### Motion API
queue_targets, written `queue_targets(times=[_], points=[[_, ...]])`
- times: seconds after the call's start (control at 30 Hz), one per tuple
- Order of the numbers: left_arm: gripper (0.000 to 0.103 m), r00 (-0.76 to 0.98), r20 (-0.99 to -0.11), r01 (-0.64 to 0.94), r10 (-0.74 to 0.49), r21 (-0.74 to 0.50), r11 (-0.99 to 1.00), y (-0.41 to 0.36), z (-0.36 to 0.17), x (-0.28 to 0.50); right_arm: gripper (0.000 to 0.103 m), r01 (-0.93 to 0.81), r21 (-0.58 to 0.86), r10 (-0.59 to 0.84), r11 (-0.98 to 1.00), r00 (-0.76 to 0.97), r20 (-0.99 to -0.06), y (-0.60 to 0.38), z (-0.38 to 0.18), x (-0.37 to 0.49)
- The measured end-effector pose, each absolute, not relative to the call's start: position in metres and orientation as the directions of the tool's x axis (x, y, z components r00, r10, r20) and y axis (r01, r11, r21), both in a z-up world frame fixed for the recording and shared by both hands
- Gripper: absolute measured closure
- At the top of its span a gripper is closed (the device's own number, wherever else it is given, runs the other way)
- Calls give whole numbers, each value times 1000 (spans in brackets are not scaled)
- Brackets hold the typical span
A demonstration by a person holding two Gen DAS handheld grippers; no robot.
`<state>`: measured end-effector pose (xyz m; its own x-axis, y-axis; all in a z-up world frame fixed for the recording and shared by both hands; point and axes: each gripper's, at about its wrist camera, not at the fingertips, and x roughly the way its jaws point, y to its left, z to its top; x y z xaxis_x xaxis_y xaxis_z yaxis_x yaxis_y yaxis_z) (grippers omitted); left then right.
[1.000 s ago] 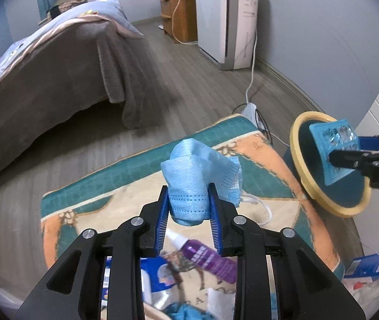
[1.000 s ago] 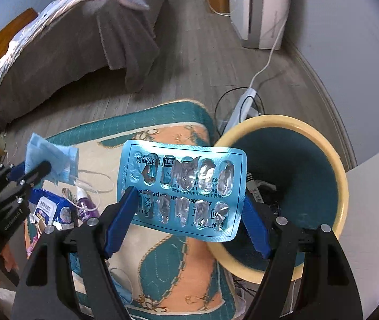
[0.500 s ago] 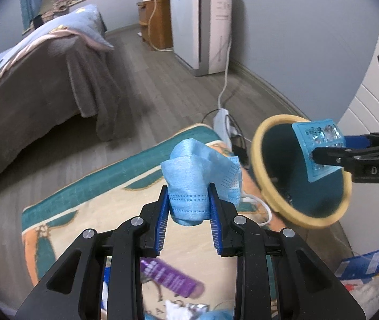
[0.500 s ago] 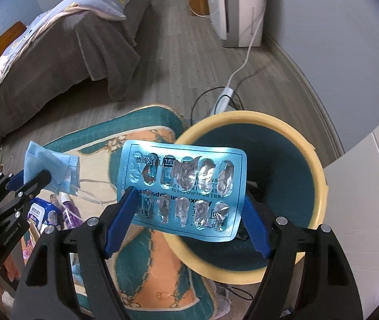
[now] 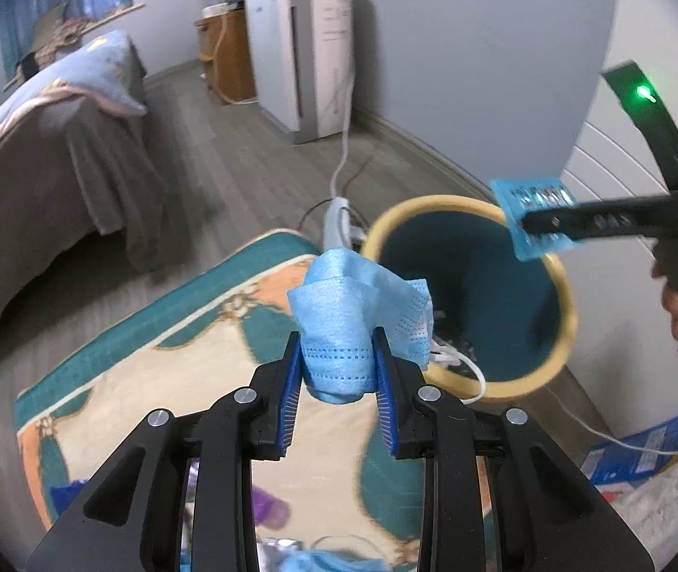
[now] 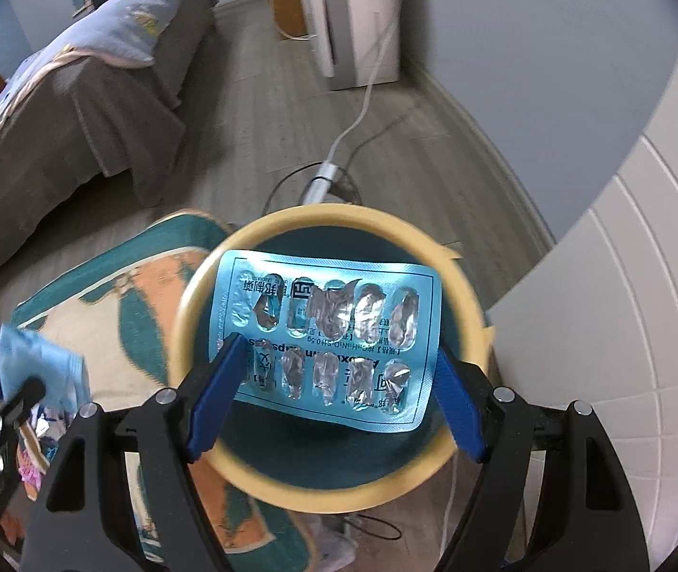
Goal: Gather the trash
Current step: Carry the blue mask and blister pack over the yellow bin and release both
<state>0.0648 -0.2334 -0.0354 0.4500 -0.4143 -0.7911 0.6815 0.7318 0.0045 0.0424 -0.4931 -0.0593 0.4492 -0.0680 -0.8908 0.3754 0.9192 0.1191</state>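
My left gripper (image 5: 339,357) is shut on a crumpled blue face mask (image 5: 353,319) and holds it above the rug, just left of the bin. The bin (image 5: 567,295) is teal inside with a yellow rim. My right gripper (image 6: 334,381) is shut on a used blue blister pack (image 6: 329,333) and holds it right over the open bin (image 6: 196,295). In the left wrist view the right gripper (image 5: 529,226) and blister pack (image 5: 531,198) hang over the bin's far rim. The mask (image 6: 38,367) shows at the left edge of the right wrist view.
A patterned teal and orange rug (image 5: 157,372) lies on the wood floor with small litter at its near end, including a purple bottle (image 5: 272,510). A power strip and cables (image 5: 339,219) lie behind the bin. A bed (image 5: 43,152) stands left, an air purifier (image 5: 310,52) at the back.
Both grippers have moved toward the bin. The blister pack has gone from beside the rim to right over the opening. The mask has come close to the bin's left rim.
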Motion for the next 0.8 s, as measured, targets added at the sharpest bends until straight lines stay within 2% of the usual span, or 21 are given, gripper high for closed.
queue_targets(times=[0.2, 0.53, 0.8], points=[[73, 353, -813, 708, -463, -91, 701, -271, -55, 42, 29, 404, 110, -78, 908, 420, -904, -506, -70, 38], [72, 309, -852, 735, -424, -69, 674, -320, -83, 33, 28, 433, 117, -78, 894, 407, -910, -510, -78, 39], [69, 359, -829, 690, -430, -74, 720, -326, -78, 61, 28, 444, 147, -75, 884, 444, -893, -512, -74, 40]])
